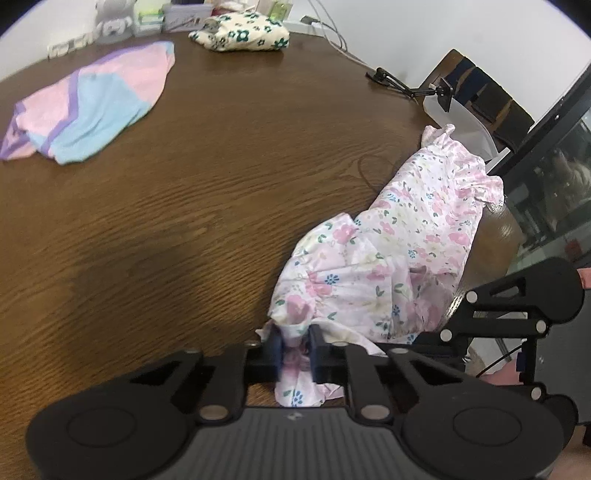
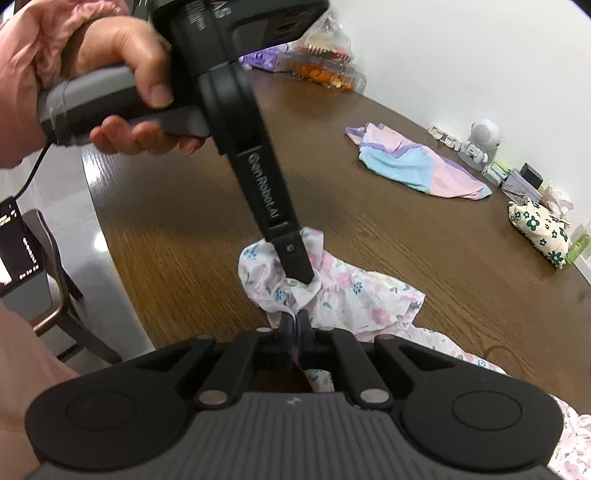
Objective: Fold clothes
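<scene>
A white garment with pink and blue flowers [image 1: 406,236] lies bunched on the brown wooden table [image 1: 184,206], running toward its right edge. My left gripper [image 1: 294,341] is shut on a bunched end of it. In the right wrist view the same floral garment [image 2: 354,295] lies just ahead. My right gripper [image 2: 294,325] is shut on its cloth close beside the left gripper [image 2: 301,275], which comes down from the upper left in a person's hand. The right gripper [image 1: 458,332] shows in the left wrist view at the right, its fingertips hidden by cloth.
A pink, blue and purple garment [image 1: 88,107] lies at the far left. A folded cream garment with dark green flowers [image 1: 242,31] sits at the back. Small boxes, a speaker toy [image 2: 480,142] and snack bags [image 2: 325,62] line the wall. A chair [image 1: 480,99] stands at the right edge.
</scene>
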Demonstrator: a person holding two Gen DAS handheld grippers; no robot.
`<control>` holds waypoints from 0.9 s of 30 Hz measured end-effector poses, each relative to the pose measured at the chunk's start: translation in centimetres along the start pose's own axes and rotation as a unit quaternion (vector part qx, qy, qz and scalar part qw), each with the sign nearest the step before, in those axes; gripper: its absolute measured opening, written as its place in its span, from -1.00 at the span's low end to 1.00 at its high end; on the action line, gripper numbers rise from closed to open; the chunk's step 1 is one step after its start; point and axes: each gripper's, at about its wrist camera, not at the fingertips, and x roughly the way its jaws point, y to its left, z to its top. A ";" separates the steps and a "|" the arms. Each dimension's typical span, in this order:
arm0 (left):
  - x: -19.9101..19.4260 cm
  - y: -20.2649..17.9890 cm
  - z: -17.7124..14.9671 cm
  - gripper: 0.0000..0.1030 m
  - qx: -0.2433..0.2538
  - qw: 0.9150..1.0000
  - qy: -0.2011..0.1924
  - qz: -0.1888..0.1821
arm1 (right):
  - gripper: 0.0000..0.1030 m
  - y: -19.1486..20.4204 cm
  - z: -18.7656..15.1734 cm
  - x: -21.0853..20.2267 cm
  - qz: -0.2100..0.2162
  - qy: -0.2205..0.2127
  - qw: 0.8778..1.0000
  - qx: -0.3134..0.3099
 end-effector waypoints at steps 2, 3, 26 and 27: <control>-0.7 -0.4 0.2 -0.83 0.003 1.000 -0.007 0.008 | -0.97 -0.3 0.0 -0.2 0.001 -0.011 1.000 0.008; -1.1 -0.6 0.3 -0.83 0.005 1.000 -0.010 0.012 | -0.97 -0.5 0.0 -0.4 0.001 -0.019 1.000 0.013; -1.7 -23.6 19.4 -0.82 0.226 0.966 0.002 0.124 | -0.96 -16.8 -7.1 -13.3 -0.014 -0.241 0.914 0.328; -0.3 -25.5 20.4 -0.82 0.242 0.962 0.008 0.126 | -0.96 -17.9 -8.6 -13.7 -0.016 -0.248 0.903 0.350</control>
